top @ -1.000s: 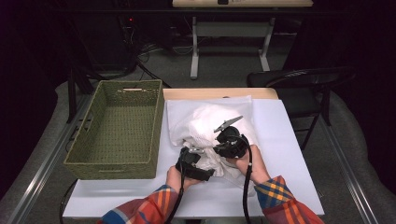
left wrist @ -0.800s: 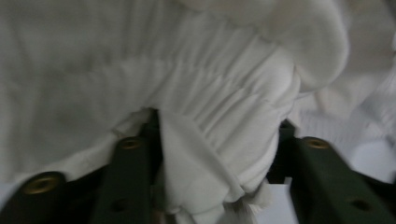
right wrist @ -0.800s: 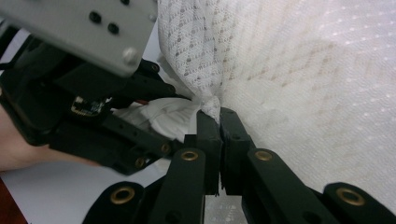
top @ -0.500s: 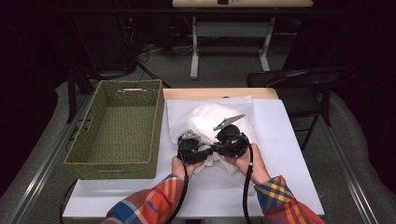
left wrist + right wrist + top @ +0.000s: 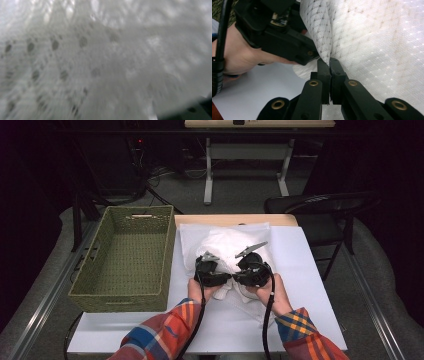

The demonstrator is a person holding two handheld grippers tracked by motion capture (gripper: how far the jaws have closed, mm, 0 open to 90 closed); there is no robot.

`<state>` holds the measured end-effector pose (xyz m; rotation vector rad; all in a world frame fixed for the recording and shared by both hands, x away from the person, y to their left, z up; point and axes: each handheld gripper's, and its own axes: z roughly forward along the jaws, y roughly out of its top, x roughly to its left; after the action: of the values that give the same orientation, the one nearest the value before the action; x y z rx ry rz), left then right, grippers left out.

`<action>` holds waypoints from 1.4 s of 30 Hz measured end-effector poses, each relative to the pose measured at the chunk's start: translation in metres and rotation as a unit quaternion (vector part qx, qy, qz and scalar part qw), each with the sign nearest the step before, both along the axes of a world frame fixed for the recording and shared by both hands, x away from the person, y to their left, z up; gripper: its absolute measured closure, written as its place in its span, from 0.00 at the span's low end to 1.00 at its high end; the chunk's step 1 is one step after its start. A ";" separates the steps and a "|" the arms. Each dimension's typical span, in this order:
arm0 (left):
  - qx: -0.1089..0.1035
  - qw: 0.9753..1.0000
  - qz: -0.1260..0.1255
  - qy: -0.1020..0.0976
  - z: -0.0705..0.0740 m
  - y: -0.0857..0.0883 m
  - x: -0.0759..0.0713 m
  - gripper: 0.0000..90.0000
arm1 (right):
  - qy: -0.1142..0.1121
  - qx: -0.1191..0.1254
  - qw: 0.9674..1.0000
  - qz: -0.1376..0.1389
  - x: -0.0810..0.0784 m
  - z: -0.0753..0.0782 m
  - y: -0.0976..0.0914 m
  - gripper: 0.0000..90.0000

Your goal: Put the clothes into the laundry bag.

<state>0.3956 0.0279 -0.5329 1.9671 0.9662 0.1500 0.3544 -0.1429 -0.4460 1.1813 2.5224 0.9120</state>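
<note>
My right gripper (image 5: pixel 329 65) has its fingers pinched on a fold of the white cloth (image 5: pixel 227 245) (heaped on the counter, ahead of both hands); left gripper (image 5: pixel 210 270) state: cannot tell.

Left gripper (image 5: pixel 222 279): you hold it low near the table's middle, jaws pointing right toward the other gripper; its jaws are hidden, so their state cannot be told.
Right gripper (image 5: pixel 329 62): jaws pressed together, pinching a fold of white cloth (image 5: pixel 374 45).
Left hand (image 5: pixel 202 290): cupped under its gripper.
Right hand (image 5: pixel 267 291): cupped under its gripper, just beside the left.
Forearms: both in plaid sleeves (image 5: pixel 165 332), coming up from the bottom edge.
</note>
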 end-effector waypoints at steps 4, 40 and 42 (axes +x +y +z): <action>0.028 0.999 -0.020 -0.010 0.002 0.006 -0.009 0.42 | -0.001 0.002 1.000 -0.002 0.000 0.000 -0.001 0.99; -0.042 0.999 0.012 -0.007 0.009 0.013 -0.011 0.84 | -0.033 0.045 0.998 0.017 -0.014 0.018 0.007 1.00; -0.035 0.999 0.026 -0.006 0.005 0.011 -0.004 0.84 | -0.023 0.041 0.999 0.012 -0.011 0.015 0.004 1.00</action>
<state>0.3916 0.0391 -0.5275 1.8766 1.0022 0.1542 0.3437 -0.1385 -0.4315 1.1408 2.4899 1.0463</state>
